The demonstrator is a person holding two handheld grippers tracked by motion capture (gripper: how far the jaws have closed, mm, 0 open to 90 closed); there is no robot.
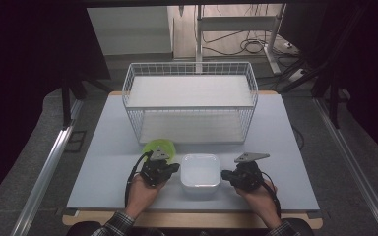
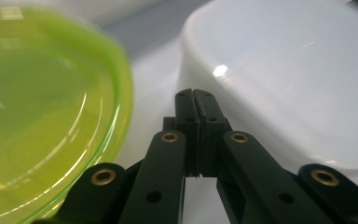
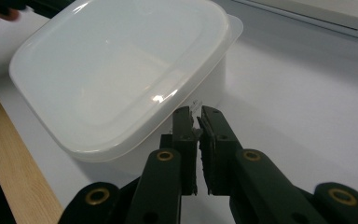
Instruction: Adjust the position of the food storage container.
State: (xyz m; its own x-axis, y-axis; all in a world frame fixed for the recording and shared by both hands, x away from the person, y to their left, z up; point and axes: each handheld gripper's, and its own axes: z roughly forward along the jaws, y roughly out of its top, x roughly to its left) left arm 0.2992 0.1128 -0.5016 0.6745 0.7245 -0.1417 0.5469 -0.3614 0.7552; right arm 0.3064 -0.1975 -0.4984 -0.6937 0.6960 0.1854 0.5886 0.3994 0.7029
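Note:
A white square container (image 1: 200, 174) with a lid stands near the table's front edge, between my two grippers. A translucent green bowl (image 1: 158, 146) sits just behind my left gripper (image 1: 173, 168). In the left gripper view those jaws (image 2: 196, 93) are pressed together with nothing in them, the green bowl (image 2: 51, 116) to their left and the white container (image 2: 284, 79) to their right. My right gripper (image 1: 225, 175) points at the container's right side. Its tips (image 3: 197, 113) stand a sliver apart right at the lid's rim (image 3: 168, 116); I cannot tell whether they touch it.
A white wire basket (image 1: 190, 105) with two shelves stands at the back of the grey table top (image 1: 103, 162). A wooden strip (image 3: 14, 172) runs along the table's front edge. A person's hands and plaid sleeves come in from below.

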